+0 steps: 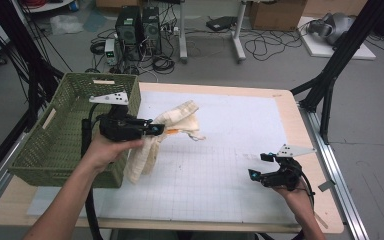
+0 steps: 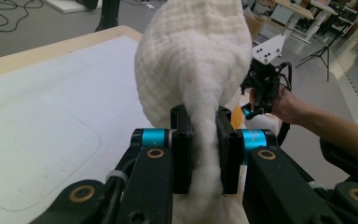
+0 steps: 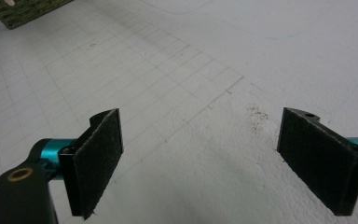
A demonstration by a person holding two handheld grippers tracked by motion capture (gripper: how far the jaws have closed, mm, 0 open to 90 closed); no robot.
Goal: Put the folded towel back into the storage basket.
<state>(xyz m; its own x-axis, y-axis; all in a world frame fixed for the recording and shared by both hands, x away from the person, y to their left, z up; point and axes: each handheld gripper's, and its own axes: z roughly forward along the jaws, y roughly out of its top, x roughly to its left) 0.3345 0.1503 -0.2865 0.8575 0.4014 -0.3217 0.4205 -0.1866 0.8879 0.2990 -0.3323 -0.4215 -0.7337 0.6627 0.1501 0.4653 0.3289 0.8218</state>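
- Left gripper clamped on a bunched fold of the cream towel, lifted just beside the green woven basket; pads pinching the cloth from both sides.
- Right gripper low over the white gridded mat, well apart from the towel, jaws spread wide with nothing between.
- Best carried higher before swinging left, so the hanging end clears the basket rim.
- Release only once the bulk hangs inside the basket walls.
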